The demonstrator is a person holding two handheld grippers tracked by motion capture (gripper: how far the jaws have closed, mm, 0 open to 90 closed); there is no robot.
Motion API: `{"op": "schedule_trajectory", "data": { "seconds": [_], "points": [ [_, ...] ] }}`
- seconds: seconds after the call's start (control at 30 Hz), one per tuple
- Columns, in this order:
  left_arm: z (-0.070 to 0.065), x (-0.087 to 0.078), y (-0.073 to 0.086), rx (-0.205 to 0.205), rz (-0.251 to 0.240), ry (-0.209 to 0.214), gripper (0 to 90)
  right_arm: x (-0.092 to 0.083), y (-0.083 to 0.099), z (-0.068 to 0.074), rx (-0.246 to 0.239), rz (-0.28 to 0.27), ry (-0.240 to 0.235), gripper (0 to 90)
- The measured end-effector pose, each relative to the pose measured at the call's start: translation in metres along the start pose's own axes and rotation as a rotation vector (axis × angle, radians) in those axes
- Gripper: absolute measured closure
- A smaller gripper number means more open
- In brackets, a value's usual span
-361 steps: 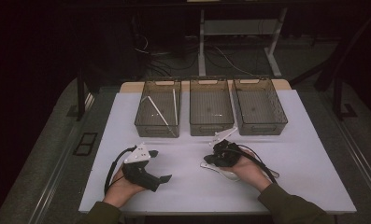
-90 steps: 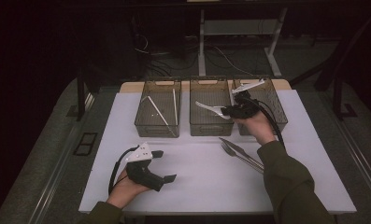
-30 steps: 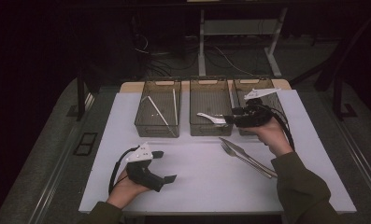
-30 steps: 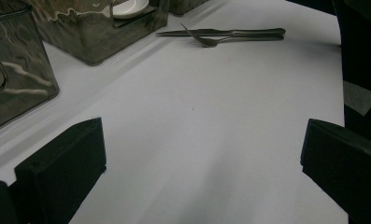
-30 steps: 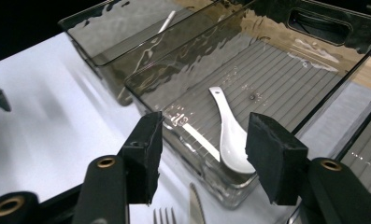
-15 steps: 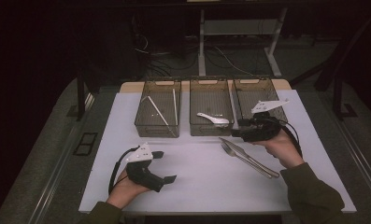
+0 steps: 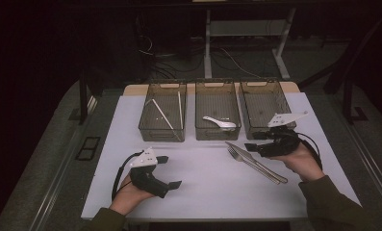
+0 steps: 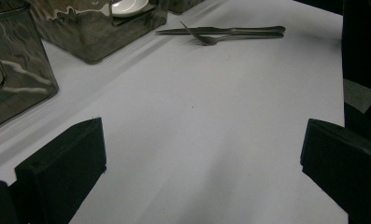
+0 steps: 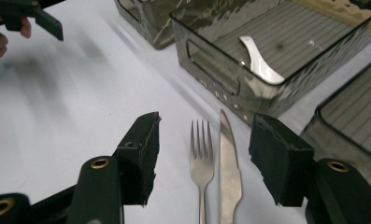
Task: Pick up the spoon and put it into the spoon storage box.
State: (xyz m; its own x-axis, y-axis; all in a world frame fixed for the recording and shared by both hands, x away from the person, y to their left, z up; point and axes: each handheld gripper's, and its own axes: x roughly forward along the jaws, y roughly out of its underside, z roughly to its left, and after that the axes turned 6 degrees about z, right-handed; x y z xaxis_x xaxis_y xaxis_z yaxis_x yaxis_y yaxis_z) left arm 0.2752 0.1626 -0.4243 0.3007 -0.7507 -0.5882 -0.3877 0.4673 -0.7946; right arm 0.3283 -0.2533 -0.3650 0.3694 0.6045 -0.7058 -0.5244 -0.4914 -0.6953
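Two utensils, fork (image 9: 201,158) and knife (image 9: 230,168), lay touching on the table (image 7: 198,187) | my right gripper (image 9: 204,154) stood half-open, empty, straddling both | risk: closing would have pinched both together.

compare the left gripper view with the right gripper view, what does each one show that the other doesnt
Left gripper view alone: the left gripper with its black jaws wide apart over bare white table, nothing between them.

Right gripper view alone: the right gripper with its jaws open above the tines of the silver metal fork and the blade of the silver metal knife, not pressing on either, plus the slatted floor of the middle smoky clear plastic bin.

Both: the fork, the knife side by side, the white ceramic spoon in that bin, and the table.
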Motion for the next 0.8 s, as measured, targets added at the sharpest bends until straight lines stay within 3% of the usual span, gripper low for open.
{"op": "schedule_trajectory", "data": {
  "seconds": [0.47, 0.8],
  "points": [
    [-0.001, 0.000, 0.000, -0.003, 0.002, -0.002, 0.0, -0.011, 0.030, -0.002, 0.011, 0.044, 0.011, 49.7],
    [0.000, 0.000, 0.000, -0.002, 0.005, -0.004, 0.0, -0.016, 0.046, -0.006, 0.060, 0.126, 0.042, 57.0]
  ]
}}
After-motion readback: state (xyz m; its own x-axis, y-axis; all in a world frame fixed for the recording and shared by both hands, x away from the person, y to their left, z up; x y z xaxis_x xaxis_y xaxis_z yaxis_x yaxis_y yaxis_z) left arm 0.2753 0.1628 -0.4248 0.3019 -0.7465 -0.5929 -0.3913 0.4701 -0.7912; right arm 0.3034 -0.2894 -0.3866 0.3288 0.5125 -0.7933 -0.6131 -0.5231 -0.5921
